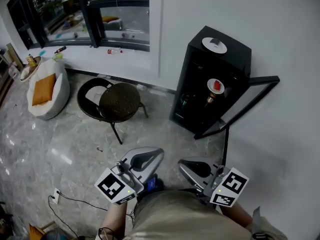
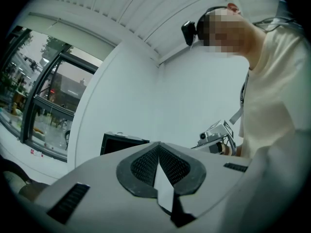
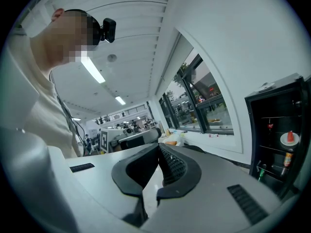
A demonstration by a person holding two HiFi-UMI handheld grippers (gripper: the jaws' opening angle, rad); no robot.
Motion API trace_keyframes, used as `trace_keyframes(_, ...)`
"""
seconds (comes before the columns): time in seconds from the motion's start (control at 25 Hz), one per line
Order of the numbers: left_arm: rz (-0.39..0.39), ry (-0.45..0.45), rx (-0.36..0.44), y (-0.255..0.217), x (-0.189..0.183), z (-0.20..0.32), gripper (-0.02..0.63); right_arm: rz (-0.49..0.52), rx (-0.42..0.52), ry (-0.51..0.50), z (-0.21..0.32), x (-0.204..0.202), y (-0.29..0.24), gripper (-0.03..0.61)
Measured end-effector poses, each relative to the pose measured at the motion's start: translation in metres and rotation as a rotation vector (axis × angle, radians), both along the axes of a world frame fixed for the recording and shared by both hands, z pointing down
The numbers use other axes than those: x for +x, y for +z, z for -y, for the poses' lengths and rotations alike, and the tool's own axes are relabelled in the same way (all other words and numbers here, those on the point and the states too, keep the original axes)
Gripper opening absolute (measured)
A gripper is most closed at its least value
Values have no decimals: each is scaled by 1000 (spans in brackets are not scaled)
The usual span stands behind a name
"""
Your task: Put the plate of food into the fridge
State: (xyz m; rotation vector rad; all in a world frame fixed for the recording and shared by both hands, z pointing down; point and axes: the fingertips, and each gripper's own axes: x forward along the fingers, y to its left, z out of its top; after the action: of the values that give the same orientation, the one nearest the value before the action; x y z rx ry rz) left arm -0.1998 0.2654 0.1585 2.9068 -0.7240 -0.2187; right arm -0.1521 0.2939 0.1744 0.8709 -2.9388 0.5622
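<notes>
Plate of food (image 1: 215, 86) sits on a shelf inside the black fridge (image 1: 235, 46), its door (image 1: 262, 79) wide open, while the left gripper (image 1: 149, 156) and right gripper (image 1: 192, 167) are closed tight on nothing by the person's waist, so pushing that door closed looks next.
</notes>
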Motion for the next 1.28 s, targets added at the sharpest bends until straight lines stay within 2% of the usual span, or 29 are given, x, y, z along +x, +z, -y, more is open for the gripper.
trace_keyframes(0.2, -8, 29, -12, 7, -9, 10, 11, -14, -14, 22, 7, -11, 6, 20)
trace_keyframes(0.48, -15, 72, -30, 10, 0, 20, 11, -18, -21, 53, 19, -7, 6, 20)
trace_keyframes(0.76, 8, 55, -36, 12, 12, 39, 11, -11, -24, 41, 41, 8, 12, 20)
trace_keyframes(1.0, 32, 50, -42, 12, 40, 64, 11, -16, -16, 29, 66, 34, 13, 20)
trace_keyframes(1.28, 55, 53, -55, 10, 91, 97, 11, -5, -33, 24, 97, 86, 15, 20)
